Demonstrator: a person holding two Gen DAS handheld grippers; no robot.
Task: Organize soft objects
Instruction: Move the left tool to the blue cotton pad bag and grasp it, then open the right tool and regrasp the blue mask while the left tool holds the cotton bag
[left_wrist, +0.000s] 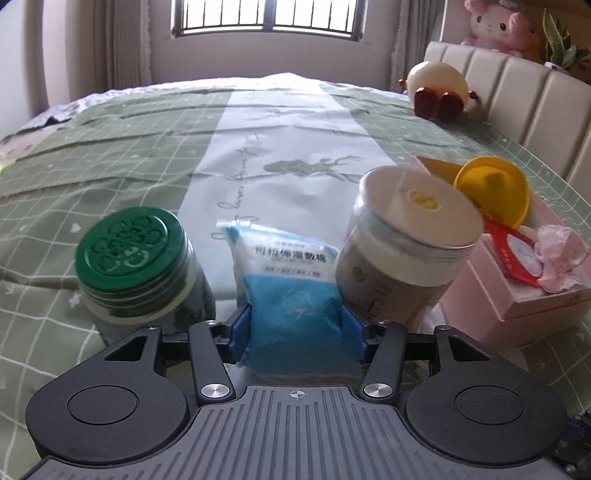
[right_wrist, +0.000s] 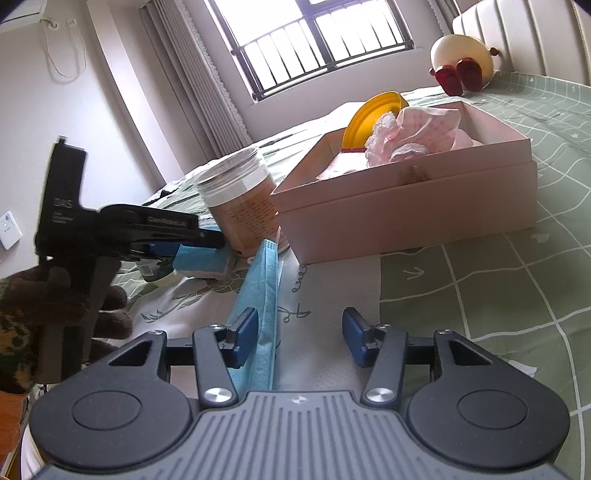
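1. Packet (left_wrist: 288, 280) of blue-and-white plastic stands on the bed (left_wrist: 295, 129) in the left wrist view, between a green-lidded jar (left_wrist: 127, 251) and a white-lidded jar (left_wrist: 406, 236).
2. The left gripper (left_wrist: 297, 325) has its blue pads on either side of the packet's lower half. The packet's sides show no pinch, so the gripper reads as released, with the packet resting loosely between its jaws.
3. Only the left wrist view shows the green-lidded jar's top, the print on the packet and a pink plush toy (left_wrist: 495, 26) above the headboard.
4. Only the right wrist view shows a blue face mask (right_wrist: 264, 295). It lies lengthwise on the bed from near the white-lidded jar's base back into the right gripper (right_wrist: 299, 339).
5. The right gripper is released. Its jaws stand apart, with the mask against the left pad and the right pad clear of it.
6. That view also catches the left gripper from the side, held by a gloved hand (right_wrist: 55, 295), its tips at the packet.
7. The pink box (right_wrist: 406, 206) appears in both views, just beside the white-lidded jar. The right wrist view looks into it: a yellow lid (right_wrist: 373, 118) stands on edge and a pink cloth (right_wrist: 424, 133) is bunched beside it.
8. A round cream plush (left_wrist: 437, 88) with red feet sits far up the bed near the headboard, in both views.
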